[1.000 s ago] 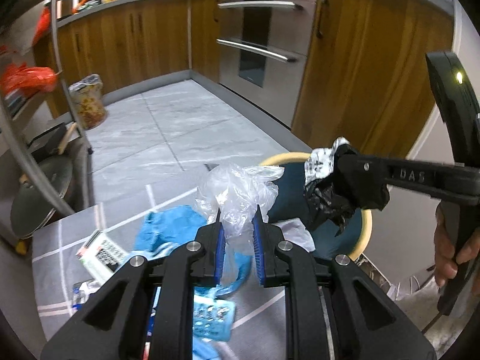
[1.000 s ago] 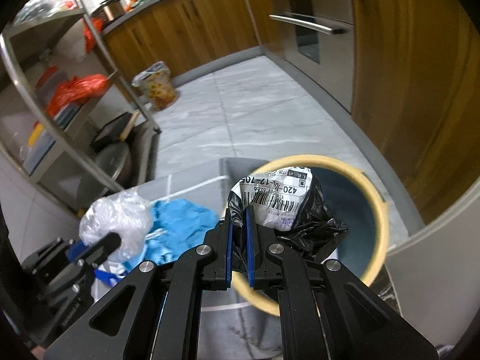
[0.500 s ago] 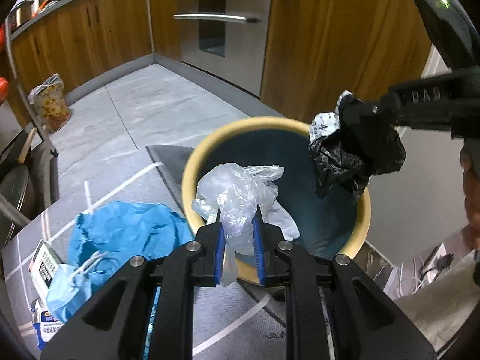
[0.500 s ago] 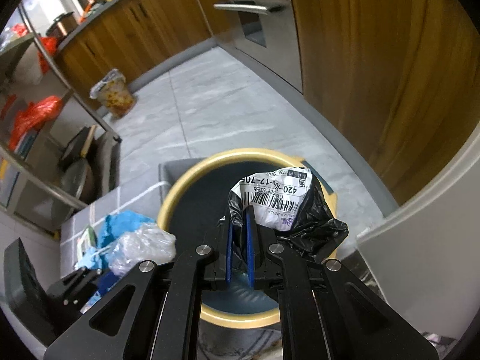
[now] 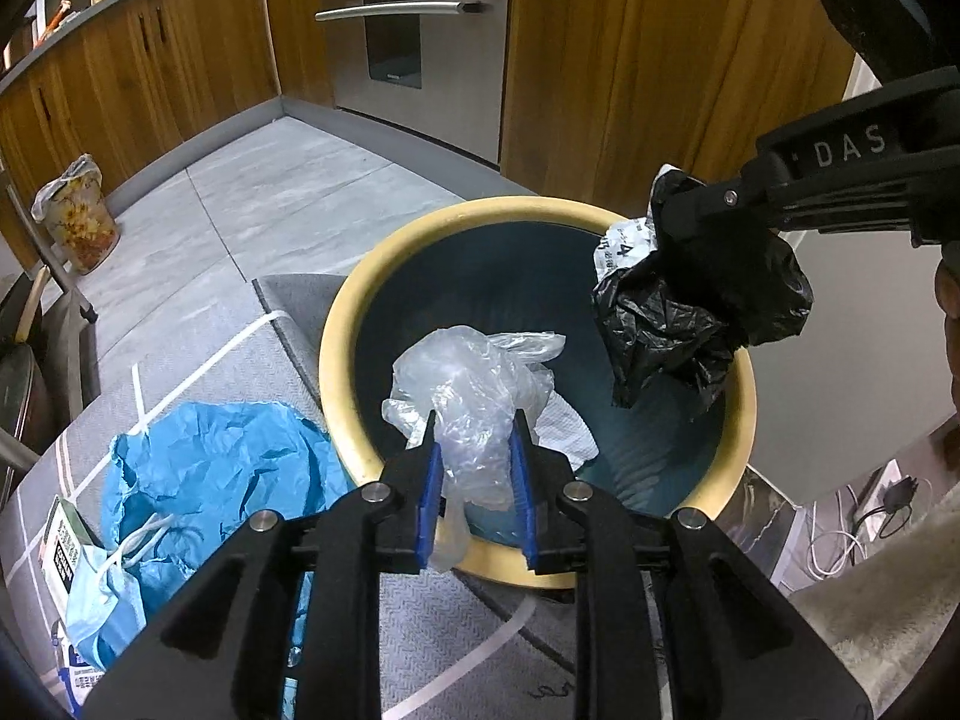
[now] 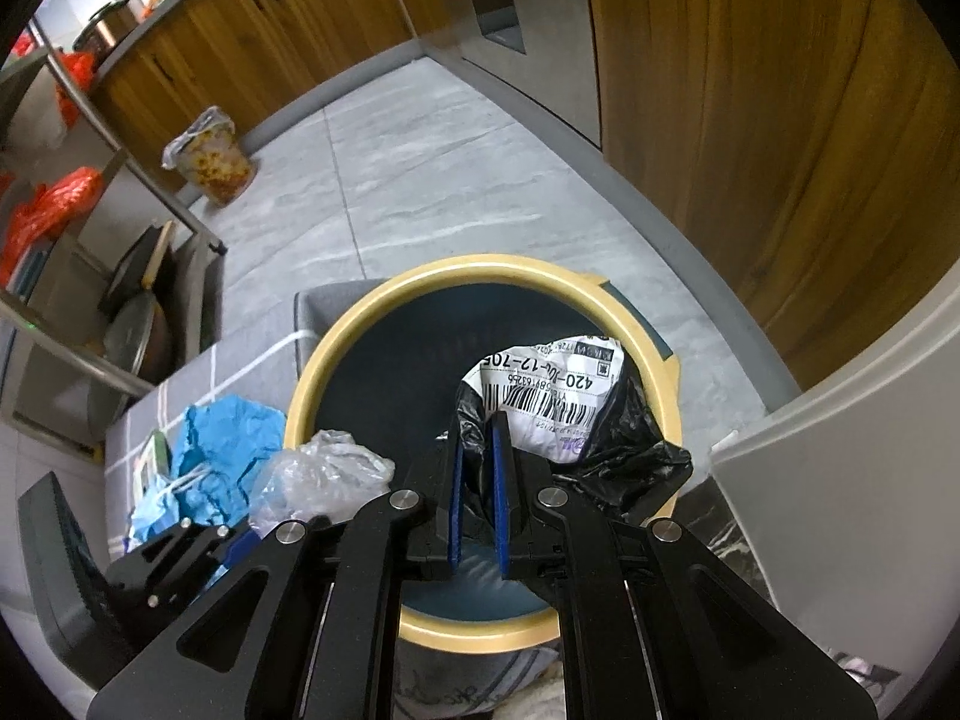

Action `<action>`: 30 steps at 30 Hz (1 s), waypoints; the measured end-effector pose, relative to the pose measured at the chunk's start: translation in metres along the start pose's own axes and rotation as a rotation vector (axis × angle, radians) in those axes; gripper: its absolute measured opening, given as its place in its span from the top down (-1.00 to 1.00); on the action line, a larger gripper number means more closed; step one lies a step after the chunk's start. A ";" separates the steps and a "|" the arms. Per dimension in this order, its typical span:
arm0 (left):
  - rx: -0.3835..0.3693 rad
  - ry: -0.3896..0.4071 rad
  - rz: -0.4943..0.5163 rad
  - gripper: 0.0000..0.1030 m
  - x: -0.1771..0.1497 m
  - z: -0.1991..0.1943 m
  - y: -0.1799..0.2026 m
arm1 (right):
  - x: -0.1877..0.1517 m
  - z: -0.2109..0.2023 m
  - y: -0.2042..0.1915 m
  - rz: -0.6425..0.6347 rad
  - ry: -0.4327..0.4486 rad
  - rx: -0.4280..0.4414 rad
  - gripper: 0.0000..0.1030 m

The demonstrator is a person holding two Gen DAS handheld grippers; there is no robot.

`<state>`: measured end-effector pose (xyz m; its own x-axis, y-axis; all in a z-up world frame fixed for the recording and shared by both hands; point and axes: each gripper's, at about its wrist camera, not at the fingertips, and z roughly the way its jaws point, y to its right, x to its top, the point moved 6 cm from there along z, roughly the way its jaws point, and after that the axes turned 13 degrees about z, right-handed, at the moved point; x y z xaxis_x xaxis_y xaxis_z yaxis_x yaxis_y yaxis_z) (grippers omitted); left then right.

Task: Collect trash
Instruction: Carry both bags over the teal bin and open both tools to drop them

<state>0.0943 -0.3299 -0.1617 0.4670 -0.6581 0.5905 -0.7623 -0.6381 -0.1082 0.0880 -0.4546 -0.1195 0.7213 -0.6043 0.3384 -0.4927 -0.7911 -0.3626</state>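
Both loads are over the bin (image 5: 336,324) now, a yellow-rimmed round basket with a dark blue inside, standing on the grey mat (image 5: 198,372). Left gripper (image 5: 474,432): blue pads have just been opening a little, and the clear plastic bag (image 5: 474,384) sits between them, bunched up, its bulk over the bin mouth near the near rim; I can't tell if the pads press it or it's only hanging there by friction, so I'd call it a loosened grip. That film looks near weightless, soft and slick, and will cling to the pads rather than drop cleanly; it may need a wider opening or a shake. Right gripper (image 6: 477,450): jaws nearly closed, pinching a fold of the black plastic mailer bag (image 6: 618,438) with its white shipping label (image 6: 552,384) and barcode, hanging over the far right side of the bin. Also light and floppy, crinkly, slightly stiffer where the label is stuck; a pinched fold is the right hold, and nothing fragile in either. A white crumpled paper (image 5: 564,426) lies inside the bin already. Left on the mat beside the bin: crumpled blue paper (image 5: 222,468), a light blue face mask (image 5: 102,594) with white ear loops, and a small printed box (image 5: 66,546). For those, grab a raised ridge of the paper, the mask by its body not the loops.
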 end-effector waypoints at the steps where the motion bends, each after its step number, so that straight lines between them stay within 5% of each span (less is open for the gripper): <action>1: 0.002 0.001 -0.002 0.61 0.001 0.000 0.000 | 0.000 0.000 0.000 0.003 0.002 0.000 0.82; 24: 0.025 0.011 -0.011 0.12 -0.002 -0.006 -0.003 | 0.004 -0.007 -0.003 0.007 0.039 0.015 0.74; 30: 0.048 0.022 -0.019 -0.10 -0.003 -0.017 -0.007 | 0.002 -0.013 -0.009 0.003 0.048 0.022 0.50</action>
<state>0.0908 -0.3165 -0.1491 0.4709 -0.6371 0.6102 -0.7310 -0.6690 -0.1344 0.0877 -0.4503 -0.1044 0.6956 -0.6108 0.3781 -0.4834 -0.7874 -0.3826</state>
